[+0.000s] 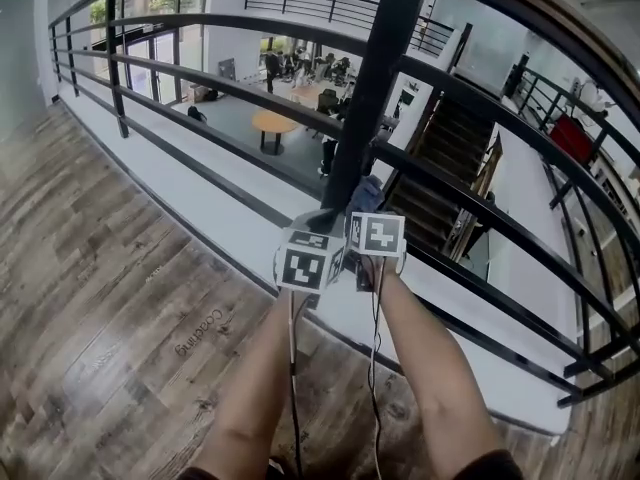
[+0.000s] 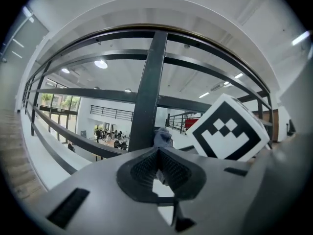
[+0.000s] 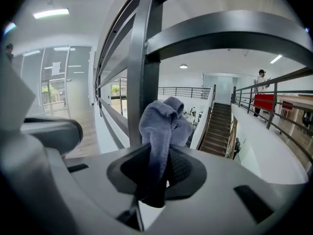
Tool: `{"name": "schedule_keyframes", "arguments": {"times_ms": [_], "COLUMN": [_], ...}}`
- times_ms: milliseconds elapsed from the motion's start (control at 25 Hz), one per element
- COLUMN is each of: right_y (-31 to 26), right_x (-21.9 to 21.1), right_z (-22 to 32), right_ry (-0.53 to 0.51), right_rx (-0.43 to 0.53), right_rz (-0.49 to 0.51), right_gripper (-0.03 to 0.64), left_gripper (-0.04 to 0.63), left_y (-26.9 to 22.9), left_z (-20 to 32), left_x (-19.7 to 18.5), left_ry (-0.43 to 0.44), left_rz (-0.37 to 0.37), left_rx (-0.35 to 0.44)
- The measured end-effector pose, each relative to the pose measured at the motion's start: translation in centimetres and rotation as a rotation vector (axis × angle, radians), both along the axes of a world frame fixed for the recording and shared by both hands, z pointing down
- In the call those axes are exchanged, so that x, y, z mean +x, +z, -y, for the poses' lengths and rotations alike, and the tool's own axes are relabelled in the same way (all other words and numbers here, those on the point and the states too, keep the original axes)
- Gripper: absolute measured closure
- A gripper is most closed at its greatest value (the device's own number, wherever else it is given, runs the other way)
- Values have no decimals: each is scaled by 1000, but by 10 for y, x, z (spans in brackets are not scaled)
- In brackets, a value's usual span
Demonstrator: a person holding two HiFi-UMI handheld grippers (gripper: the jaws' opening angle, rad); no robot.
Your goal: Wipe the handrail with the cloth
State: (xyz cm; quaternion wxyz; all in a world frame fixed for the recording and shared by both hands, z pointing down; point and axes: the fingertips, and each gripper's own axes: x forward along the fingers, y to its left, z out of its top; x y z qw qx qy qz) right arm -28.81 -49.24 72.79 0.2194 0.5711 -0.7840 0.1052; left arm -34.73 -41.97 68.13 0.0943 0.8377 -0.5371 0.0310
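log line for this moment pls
right gripper: shut on grey-blue cloth | left gripper: shut | cloth by railing post, contact unclear

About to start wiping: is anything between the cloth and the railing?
Nothing visible. The cloth, clamped in the right gripper, faces the post directly. The left gripper sits beside it, not in front.

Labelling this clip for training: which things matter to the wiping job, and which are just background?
Job: cloth, right gripper clamping it, left gripper, handrail.
Background: round table, staircase, wooden floor.
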Motion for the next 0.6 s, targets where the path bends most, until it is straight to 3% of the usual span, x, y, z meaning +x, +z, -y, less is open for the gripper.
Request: {"name": "schedule_keyframes", "arguments": {"times_ms": [160, 320, 480, 600], "right_y": [4, 3, 3, 2], "right_x": [23, 65, 106, 136], "right_z": [-7, -14, -29, -39], "right_ry": [23, 70, 106, 128], "right_rx": [-37, -49, -46, -43], "right_rz": [88, 163, 177, 162], "right_gripper": [537, 537, 537, 537], "left_gripper": [592, 592, 592, 592], "left_y": [3, 6, 6, 8], "left_z": [1, -1, -3, -6], "left_x": [7, 29, 47, 58], "left_ry": [-43, -22, -3, 5], "left_rz": [16, 14, 71, 65], "left_rx": [-7, -20, -1, -12]}}
